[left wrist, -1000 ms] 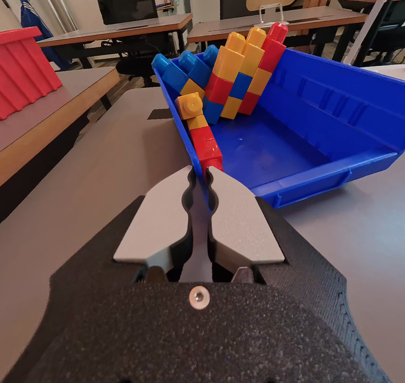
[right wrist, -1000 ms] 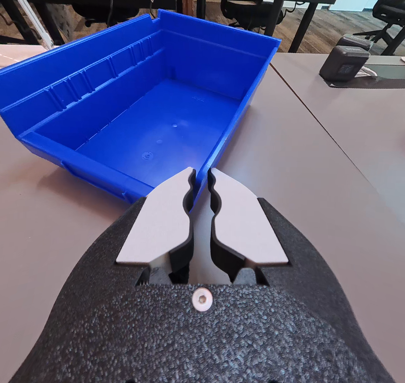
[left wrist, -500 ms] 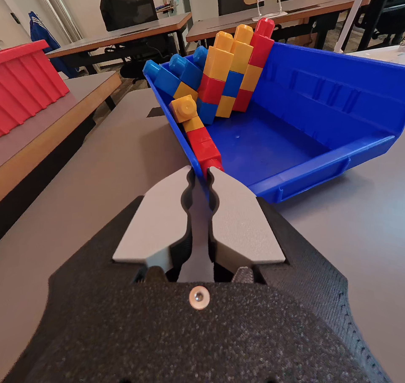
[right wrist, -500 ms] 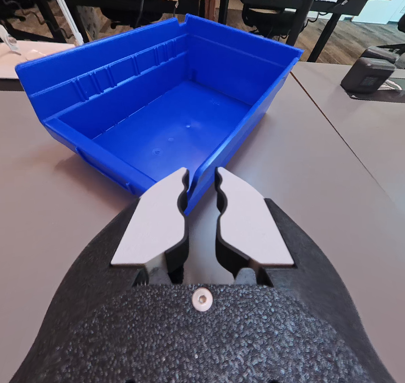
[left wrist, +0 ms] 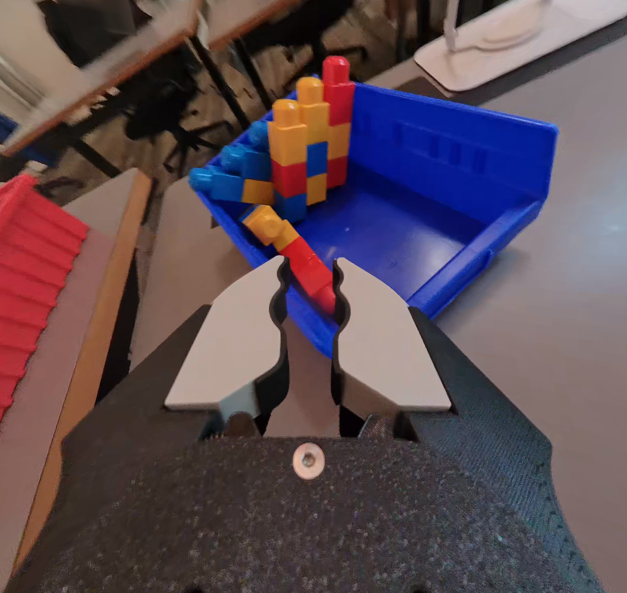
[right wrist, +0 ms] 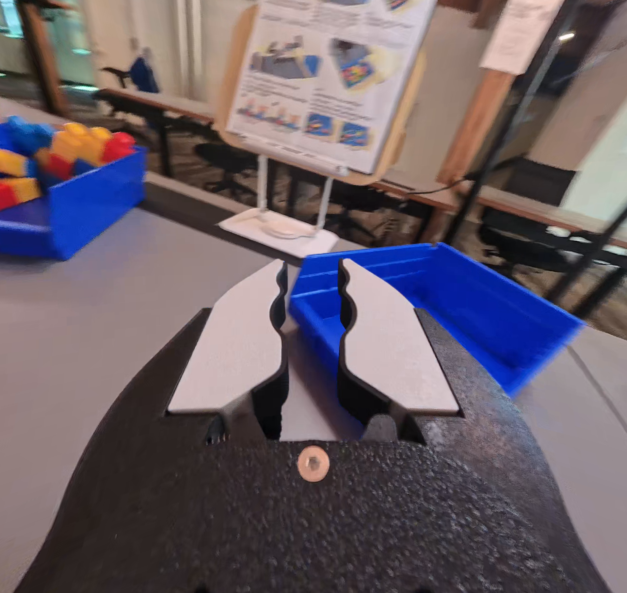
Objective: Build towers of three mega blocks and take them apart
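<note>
In the left wrist view a blue bin [left wrist: 475, 155] holds several three-block towers. Three stand upright in its far left corner [left wrist: 295, 155], and blue-topped ones [left wrist: 234, 179] lean on the left wall. A yellow-red-red tower [left wrist: 305, 267] lies along the near left wall. My left gripper [left wrist: 308, 259] is open and empty, just above that lying tower's red end. My right gripper [right wrist: 311, 261] is open and empty, in front of a second, empty blue bin [right wrist: 492, 312]. The bin with the towers [right wrist: 98, 200] shows far left in the right wrist view.
A red ribbed bin [left wrist: 34, 271] stands on the neighbouring table at left, across a gap. A board with printed pictures [right wrist: 325, 67] stands on a white base [right wrist: 281, 230] at the table's far edge. Desks and chairs lie beyond. About 50 centimeters separates my left fingertips from my right.
My left gripper has opened and risen to look down on the lying tower. My right gripper has opened wider and swung up and away from the empty bin's corner, so it faces across the table.
</note>
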